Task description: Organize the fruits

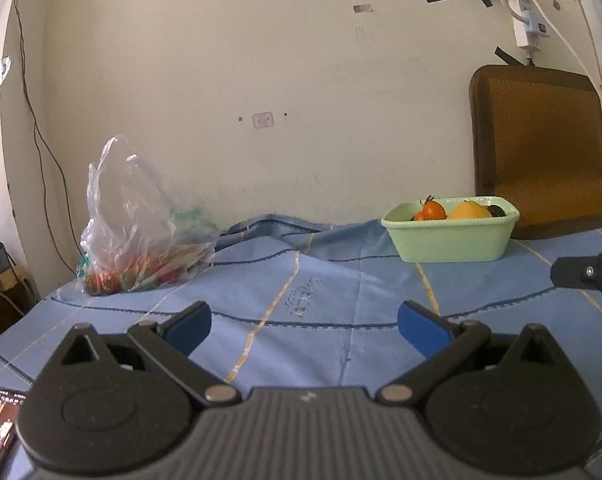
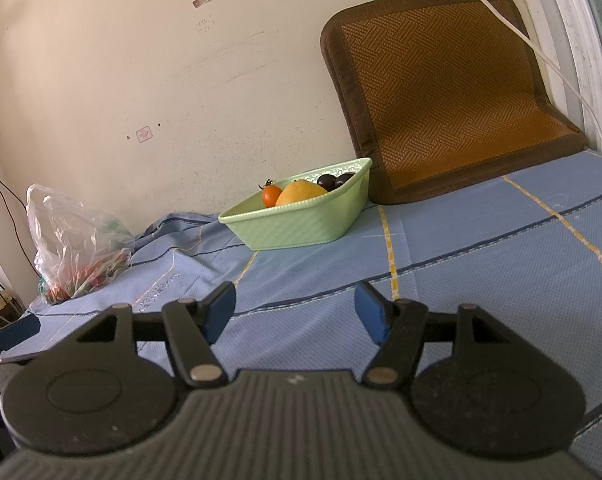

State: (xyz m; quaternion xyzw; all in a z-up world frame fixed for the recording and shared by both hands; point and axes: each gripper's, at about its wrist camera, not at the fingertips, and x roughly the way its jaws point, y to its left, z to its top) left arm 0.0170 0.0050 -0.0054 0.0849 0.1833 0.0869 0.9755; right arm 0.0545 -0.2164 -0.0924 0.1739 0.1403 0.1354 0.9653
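Left wrist view: left tool (image 1: 304, 330) jaws apart, empty, over blue cloth (image 1: 341, 280). Green basket (image 1: 449, 240) holds tomato (image 1: 433, 210) and yellow fruit (image 1: 471, 211); plastic bag (image 1: 141, 232) of fruit well left of basket.

Right wrist view: right tool (image 2: 295, 316) jaws apart, empty. Basket (image 2: 301, 224) ahead, brown mat (image 2: 453, 92) just right of it, bag (image 2: 77, 248) far left.

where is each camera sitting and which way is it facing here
Left wrist: sits on the left gripper, low over the blue cloth, facing the wall, the plastic bag and the green basket; its own jaws stand open and empty, and the right gripper's tip shows at the right edge.
Right wrist: sits on the right gripper, facing the basket and the brown cushion; jaws open and empty.
Shared: bag, basket with fruit, cloth, wall.
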